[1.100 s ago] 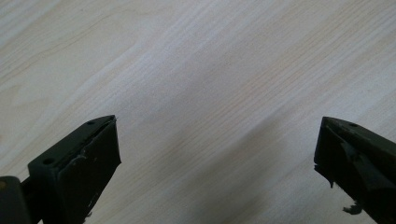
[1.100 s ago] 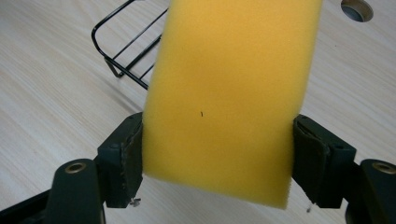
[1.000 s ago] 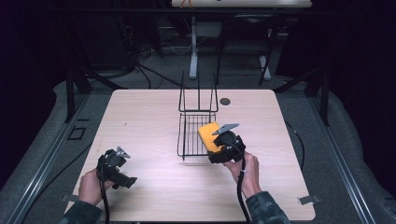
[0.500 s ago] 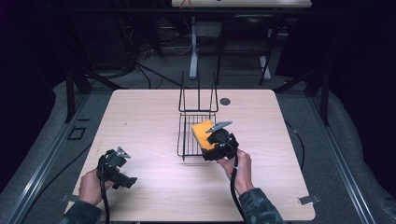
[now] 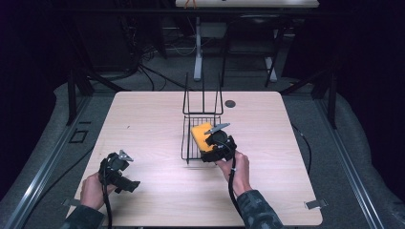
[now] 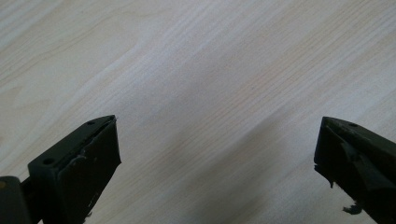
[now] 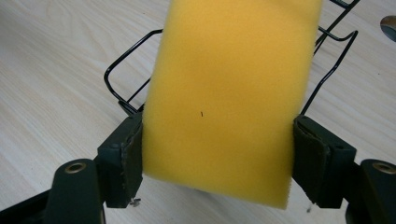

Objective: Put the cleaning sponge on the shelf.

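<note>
One table [image 5: 157, 114], light wood, w/ one black wire rack [image 5: 201, 125] near the middle. The rack had a flat basket part low down & tall thin wires standing up at the back. One yellow sponge [image 5: 201, 135] was there, held over the basket part, near its right side. The right gripper [image 5: 213, 149] was pinching the sponge, one jaw pressed on each long side; in the right gripper view the sponge [image 7: 229, 93] sat between the two black pads [image 7: 133, 156], squeezed in a bit, w/ the rack's wire rim [image 7: 123, 70] behind it. Can't tell if the sponge touched the wires. One small dark round spot [image 5: 230, 103] sat on the table just right of the rack's tall wires. The left gripper [image 5: 125, 180] was near the table's front left corner, well apart from the rack, held in the person's left hand [image 5: 91, 191]. Its two jaws were spread wide w/ nothing between them; the left gripper view had just bare wood [image 6: 201, 93] past them. Right hand [image 5: 237, 168] held the other gripper from the front edge side. Two grippers, two hands, one cable [image 5: 232, 191] hanging along the right arm.
</note>
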Tool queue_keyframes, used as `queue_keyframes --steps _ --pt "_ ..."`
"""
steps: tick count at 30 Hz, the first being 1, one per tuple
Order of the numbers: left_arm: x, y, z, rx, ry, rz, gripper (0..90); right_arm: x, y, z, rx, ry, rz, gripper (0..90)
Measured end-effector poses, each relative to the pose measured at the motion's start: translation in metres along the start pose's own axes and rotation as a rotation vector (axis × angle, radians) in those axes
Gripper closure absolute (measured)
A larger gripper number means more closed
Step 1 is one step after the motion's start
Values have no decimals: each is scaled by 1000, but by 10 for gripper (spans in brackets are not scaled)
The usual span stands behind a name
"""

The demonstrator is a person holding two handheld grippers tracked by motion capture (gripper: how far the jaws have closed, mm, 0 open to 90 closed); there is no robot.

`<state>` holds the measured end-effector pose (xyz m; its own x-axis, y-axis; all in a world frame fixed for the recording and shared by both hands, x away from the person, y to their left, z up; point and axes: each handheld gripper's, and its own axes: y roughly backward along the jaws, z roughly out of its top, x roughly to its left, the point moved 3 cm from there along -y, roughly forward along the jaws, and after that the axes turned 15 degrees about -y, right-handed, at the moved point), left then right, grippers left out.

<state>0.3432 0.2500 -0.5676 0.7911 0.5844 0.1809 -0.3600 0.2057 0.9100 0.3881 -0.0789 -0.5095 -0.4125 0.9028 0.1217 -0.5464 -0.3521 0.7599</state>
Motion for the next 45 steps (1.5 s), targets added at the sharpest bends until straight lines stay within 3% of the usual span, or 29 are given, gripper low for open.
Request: queue_keyframes --steps 17,37,45 --pt "0 0 0 0 0 -1 4 3 -22 4 17 -10 -7 263" --pt "0 0 0 -4 -2 -3 4 -1 -43 4 38 -89 -10 259" --pt "0 0 0 -17 -1 -9 3 -1 -49 2 55 -95 -42 246"
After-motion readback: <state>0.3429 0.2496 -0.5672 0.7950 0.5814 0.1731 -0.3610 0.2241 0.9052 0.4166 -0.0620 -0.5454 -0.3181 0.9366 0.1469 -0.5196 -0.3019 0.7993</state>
